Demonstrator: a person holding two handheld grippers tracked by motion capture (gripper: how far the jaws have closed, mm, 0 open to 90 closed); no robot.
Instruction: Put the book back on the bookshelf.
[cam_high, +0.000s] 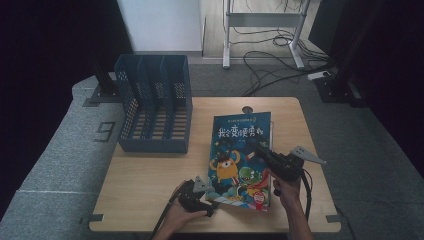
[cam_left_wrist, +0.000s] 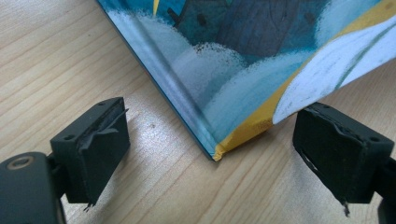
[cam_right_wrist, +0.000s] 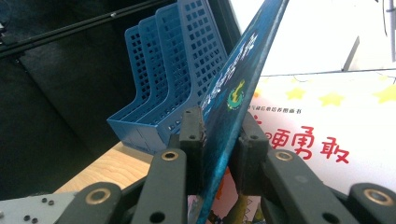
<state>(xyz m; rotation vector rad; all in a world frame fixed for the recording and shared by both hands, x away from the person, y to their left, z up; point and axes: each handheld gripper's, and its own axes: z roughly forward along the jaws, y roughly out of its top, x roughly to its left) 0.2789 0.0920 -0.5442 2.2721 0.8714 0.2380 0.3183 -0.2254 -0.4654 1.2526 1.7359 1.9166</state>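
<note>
Bench (cam_high: 150, 175) was seen carrying file rack (cam_high: 155, 112) at back left, slots empty. Picture book (cam_high: 240, 160) lay flat right of rack. Front cover (cam_right_wrist: 233, 93) was pinched by right tool (cam_right_wrist: 219, 140), lifted open, judged for page access. Left tool (cam_left_wrist: 210, 140) was held wide astride near corner, gripping nothing, likely steadying.

Dim and grainy from above, dark at both sides, brightest on the pale floor beyond the far edge of the light wooden bench (cam_high: 150, 175). Soft sheen on wood grain in the left gripper view. Overexposed white background in the right gripper view.
</note>
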